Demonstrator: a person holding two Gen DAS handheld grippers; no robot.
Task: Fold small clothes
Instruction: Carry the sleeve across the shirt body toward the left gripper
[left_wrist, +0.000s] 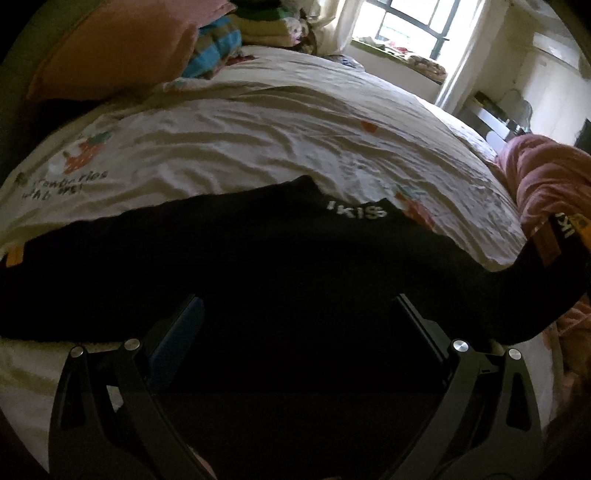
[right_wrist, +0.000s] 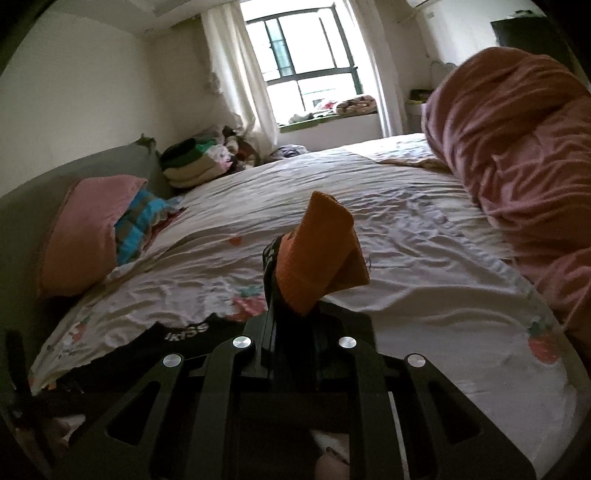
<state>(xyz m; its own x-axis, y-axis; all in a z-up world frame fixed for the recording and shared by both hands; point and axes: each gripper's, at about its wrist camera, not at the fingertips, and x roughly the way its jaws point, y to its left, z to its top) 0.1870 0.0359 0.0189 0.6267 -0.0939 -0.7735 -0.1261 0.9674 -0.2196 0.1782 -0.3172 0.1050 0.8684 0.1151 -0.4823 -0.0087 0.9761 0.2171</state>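
A black sock (left_wrist: 258, 251) with white lettering lies flat across the white bed sheet (left_wrist: 258, 129). My left gripper (left_wrist: 295, 306) is open, its jaws wide apart just above the sock's near part. My right gripper (right_wrist: 291, 295) is shut on the orange toe end (right_wrist: 317, 251) of a second black sock and holds it above the bed. That sock's black leg stretches to the right edge of the left wrist view (left_wrist: 554, 240). The flat sock also shows at lower left in the right wrist view (right_wrist: 177, 336).
A pink pillow (right_wrist: 88, 232) and a blue striped cloth (right_wrist: 140, 221) lie at the headboard. A bunched pink blanket (right_wrist: 517, 166) fills the bed's right side. Folded clothes (right_wrist: 195, 158) are stacked near the window (right_wrist: 306, 55).
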